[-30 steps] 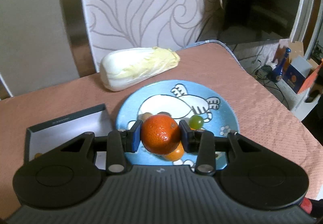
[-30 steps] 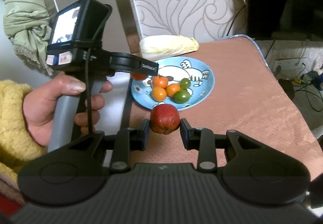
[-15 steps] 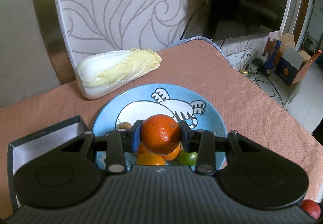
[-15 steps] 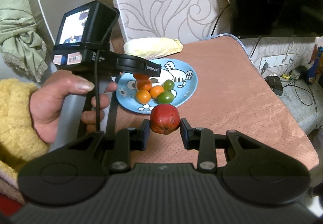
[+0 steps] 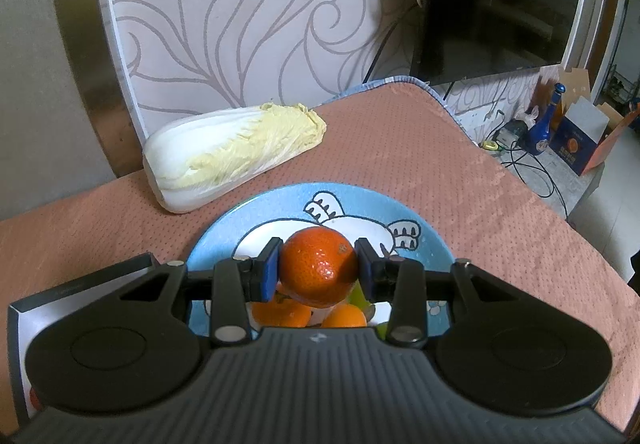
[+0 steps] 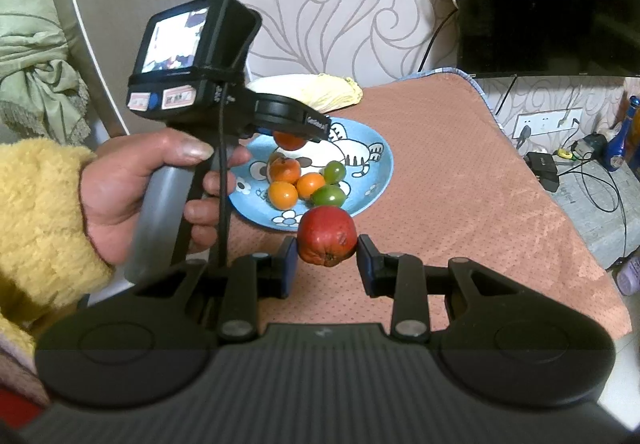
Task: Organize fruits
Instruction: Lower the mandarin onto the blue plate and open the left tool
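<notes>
My left gripper [image 5: 318, 270] is shut on an orange mandarin [image 5: 318, 271] and holds it above the blue cartoon plate [image 5: 424, 234]. Small orange and green fruits lie on the plate below it [image 5: 280, 312]. In the right wrist view the plate [image 6: 376, 172] holds several small orange and green fruits [image 6: 306, 184], with the left gripper and its mandarin [image 6: 290, 140] over it. My right gripper [image 6: 327, 258] is shut on a red fruit [image 6: 327, 236] and holds it above the table at the plate's near rim.
A napa cabbage [image 5: 232, 156] lies behind the plate by a patterned panel. A dark open box [image 5: 80, 284] sits left of the plate. The table's right edge [image 5: 560, 220] drops to a floor with cables and a blue bottle [image 5: 542, 124].
My left gripper has moved forward over the plate with the mandarin, so the small fruits now sit under it. My right gripper has swung slightly, still holding the red fruit.
</notes>
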Tool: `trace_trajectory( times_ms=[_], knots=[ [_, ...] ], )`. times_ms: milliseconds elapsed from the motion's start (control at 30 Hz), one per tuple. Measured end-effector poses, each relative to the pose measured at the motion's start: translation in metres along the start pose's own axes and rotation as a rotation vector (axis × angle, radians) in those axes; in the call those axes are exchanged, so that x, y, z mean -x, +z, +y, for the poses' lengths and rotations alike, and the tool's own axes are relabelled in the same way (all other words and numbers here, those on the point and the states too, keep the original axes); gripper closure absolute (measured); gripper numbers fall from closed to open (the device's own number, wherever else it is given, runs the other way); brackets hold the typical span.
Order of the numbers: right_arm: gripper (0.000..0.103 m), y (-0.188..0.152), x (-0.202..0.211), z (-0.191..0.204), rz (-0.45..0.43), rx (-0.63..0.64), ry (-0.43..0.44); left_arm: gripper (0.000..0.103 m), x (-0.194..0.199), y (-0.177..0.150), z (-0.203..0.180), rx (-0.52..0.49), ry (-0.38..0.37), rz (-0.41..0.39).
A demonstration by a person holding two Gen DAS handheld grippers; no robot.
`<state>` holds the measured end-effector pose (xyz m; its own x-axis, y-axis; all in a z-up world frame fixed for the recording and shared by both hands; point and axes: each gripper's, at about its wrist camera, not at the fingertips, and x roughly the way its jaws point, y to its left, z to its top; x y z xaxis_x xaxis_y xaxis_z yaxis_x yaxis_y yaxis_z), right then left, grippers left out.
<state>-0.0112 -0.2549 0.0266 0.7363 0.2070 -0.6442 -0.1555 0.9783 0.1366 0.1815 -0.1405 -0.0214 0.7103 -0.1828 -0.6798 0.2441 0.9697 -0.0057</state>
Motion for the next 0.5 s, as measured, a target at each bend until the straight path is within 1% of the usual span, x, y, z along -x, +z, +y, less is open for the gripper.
trace_trajectory(
  times_ms=[200,500],
  knots=[
    [0.068,0.003,-0.005,0.005,0.015,0.017,0.005,0.058,-0.014,0.005,0.001,0.013,-0.001,0.015],
    [0.068,0.004,-0.008,0.003,0.024,0.014,0.004,0.058,-0.018,0.006,-0.003,0.011,-0.008,0.015]
  ],
)
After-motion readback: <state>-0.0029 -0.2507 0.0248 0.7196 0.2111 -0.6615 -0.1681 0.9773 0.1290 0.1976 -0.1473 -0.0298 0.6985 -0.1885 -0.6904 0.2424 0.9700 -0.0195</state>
